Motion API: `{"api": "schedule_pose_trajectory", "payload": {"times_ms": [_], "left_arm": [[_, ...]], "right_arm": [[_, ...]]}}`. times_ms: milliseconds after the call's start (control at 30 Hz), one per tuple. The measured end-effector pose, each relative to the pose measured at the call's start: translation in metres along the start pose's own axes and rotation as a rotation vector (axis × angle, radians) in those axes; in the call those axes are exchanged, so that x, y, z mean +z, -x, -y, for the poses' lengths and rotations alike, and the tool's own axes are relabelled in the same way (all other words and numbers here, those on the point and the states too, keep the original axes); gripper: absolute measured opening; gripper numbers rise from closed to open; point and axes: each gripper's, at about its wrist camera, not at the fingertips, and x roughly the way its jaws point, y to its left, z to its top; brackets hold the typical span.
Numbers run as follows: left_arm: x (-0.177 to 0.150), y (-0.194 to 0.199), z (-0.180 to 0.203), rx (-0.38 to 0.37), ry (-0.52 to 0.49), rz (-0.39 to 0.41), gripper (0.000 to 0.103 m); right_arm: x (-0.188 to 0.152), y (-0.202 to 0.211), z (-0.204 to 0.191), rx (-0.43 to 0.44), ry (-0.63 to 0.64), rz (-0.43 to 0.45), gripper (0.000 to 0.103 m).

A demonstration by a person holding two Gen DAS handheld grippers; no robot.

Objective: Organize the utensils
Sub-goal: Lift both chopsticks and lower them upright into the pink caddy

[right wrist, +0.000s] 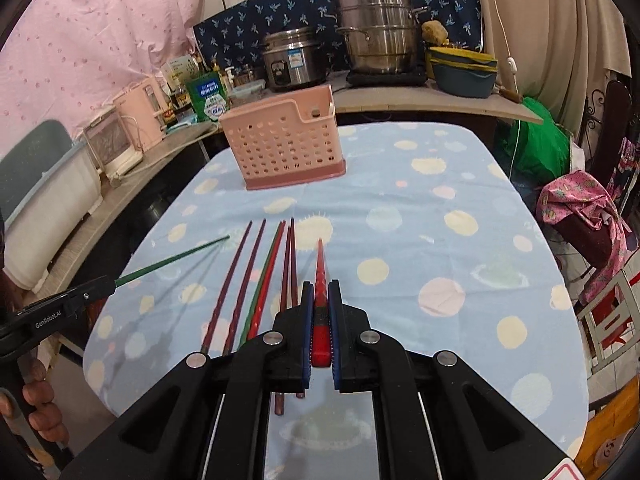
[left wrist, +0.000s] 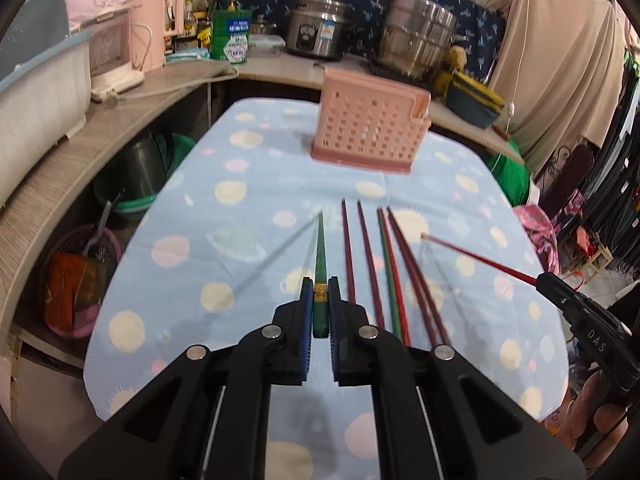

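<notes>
So far nothing sits in the pink holder [right wrist: 286, 140] at twelve o'clock; my left gripper [left wrist: 320, 294] pinches a green chopstick [left wrist: 320, 264], my right gripper [right wrist: 320, 298] a red chopstick [right wrist: 320, 276], six chopsticks [right wrist: 256, 280] waiting.

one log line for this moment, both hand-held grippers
left hand-held gripper: shut on green chopstick | right hand-held gripper: shut on red chopstick | pink holder: empty | six chopsticks on table

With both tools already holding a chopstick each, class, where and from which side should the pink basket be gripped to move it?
Grip the pink basket at its open top rim, coming down from above. It stands upright on the blue cloth; its walls are thin and perforated, so a tool can pinch one, probably near the notched right-hand corner.
</notes>
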Motion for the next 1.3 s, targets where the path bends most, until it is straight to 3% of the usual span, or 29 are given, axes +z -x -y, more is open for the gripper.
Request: {"api": "schedule_pose_trajectory", "payload": {"times_ms": [267,433,833,1033,1300], "left_arm": [[0.056,0.021,-0.005,-0.001,0.016,0.127,0.007],[0.090,0.015,-0.011,0.008,0.028,0.152,0.007],[0.190,0.019,0.005,-0.026,0.026,0.261,0.007],[0.252,0.032,0.022,-0.043,0.017,0.367,0.007],[0.301,0.000,0.034,-0.017,0.019,0.386,0.007]], "right_arm": [[0.058,0.013,0.004,0.008,-0.009,0.118,0.007],[0.088,0.009,0.007,0.011,-0.017,0.154,0.007],[0.187,-0.005,0.023,0.111,-0.091,0.242,0.007],[0.245,-0.016,0.016,0.158,-0.122,0.307,0.007],[0.292,-0.050,0.003,0.157,-0.128,0.332,0.007]]}}
